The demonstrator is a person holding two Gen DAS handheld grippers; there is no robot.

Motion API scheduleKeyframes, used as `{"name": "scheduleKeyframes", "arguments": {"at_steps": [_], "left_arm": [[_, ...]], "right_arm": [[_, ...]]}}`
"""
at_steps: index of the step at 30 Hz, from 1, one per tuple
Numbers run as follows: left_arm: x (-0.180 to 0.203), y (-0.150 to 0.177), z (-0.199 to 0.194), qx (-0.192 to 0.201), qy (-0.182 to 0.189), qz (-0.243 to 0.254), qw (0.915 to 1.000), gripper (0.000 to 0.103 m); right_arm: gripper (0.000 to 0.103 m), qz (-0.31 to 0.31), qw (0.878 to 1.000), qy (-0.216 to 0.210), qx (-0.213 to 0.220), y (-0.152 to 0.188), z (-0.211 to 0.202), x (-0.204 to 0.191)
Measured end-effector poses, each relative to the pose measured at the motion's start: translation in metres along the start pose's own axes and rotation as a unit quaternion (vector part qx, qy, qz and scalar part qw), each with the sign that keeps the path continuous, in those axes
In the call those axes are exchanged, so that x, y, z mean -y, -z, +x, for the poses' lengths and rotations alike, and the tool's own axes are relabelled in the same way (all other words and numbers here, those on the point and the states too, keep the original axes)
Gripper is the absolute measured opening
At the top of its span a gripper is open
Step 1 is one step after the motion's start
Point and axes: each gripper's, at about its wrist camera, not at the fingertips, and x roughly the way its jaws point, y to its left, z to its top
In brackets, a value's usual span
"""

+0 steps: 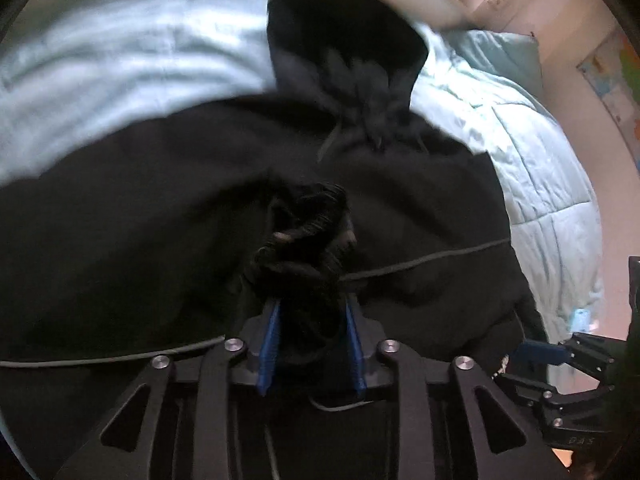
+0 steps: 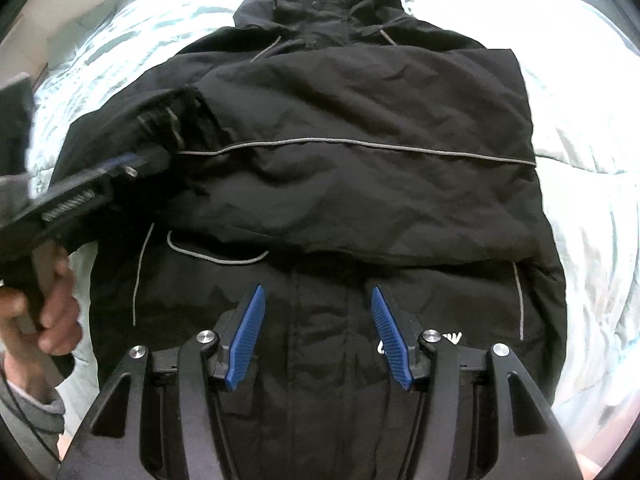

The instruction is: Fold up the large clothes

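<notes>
Across the middle of the bed [image 2: 592,128], the black jacket [image 2: 360,184] lies face up, one sleeve folded over its chest. The left tool [image 1: 310,308] has the bunched sleeve cuff [image 1: 304,240] between narrow jaws; whether the pads press is unclear. The right tool [image 2: 318,332] hovers wide and empty. A snagged cuff could drag the fold open. Blur hides the hood, and the hem is cut off.
</notes>
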Motion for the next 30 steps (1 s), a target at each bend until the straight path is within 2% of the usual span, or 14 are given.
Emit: {"name": "scheduleKeyframes", "arguments": {"at_steps": [3,4,7,12,15,21,22,23,26,30], "left_arm": [[-0.014,0.006,0.001,-0.028,0.078,-0.043,0.9956,0.045],[-0.015,0.008,0.001,-0.032,0.094,-0.052,0.9937,0.047],[-0.016,0.013,-0.011,-0.036,0.101,-0.063,0.9922,0.049],[-0.019,0.026,-0.051,-0.011,0.117,-0.075,0.9902,0.05],[-0.027,0.03,-0.071,0.005,0.1,-0.083,0.9915,0.05],[-0.048,0.035,-0.101,0.029,0.043,-0.092,0.9944,0.05],[-0.053,0.036,-0.103,0.031,0.04,-0.092,0.9944,0.05],[-0.055,0.036,-0.106,0.034,0.036,-0.093,0.9945,0.05],[-0.06,0.035,-0.112,0.047,0.012,-0.093,0.9944,0.05],[-0.058,0.025,-0.122,0.07,-0.008,-0.09,0.9934,0.05]], "right_arm": [[0.06,-0.006,1.0,-0.021,0.003,-0.008,0.003,-0.005],[0.06,-0.011,0.999,-0.031,0.008,-0.013,0.002,-0.008],[0.06,-0.019,0.998,-0.058,0.02,-0.028,0.002,-0.02],[0.061,0.001,0.989,-0.148,0.019,-0.06,0.018,-0.042],[0.064,0.026,0.98,-0.199,0.011,-0.078,0.035,-0.055],[0.065,0.079,0.967,-0.241,-0.031,-0.1,0.081,-0.064],[0.049,0.083,0.962,-0.257,-0.035,-0.101,0.088,-0.066],[0.041,0.08,0.96,-0.267,-0.036,-0.102,0.09,-0.068],[0.029,0.033,0.969,-0.245,-0.005,-0.099,0.072,-0.078],[0.025,-0.019,0.974,-0.209,0.083,-0.09,0.002,-0.066]]}}
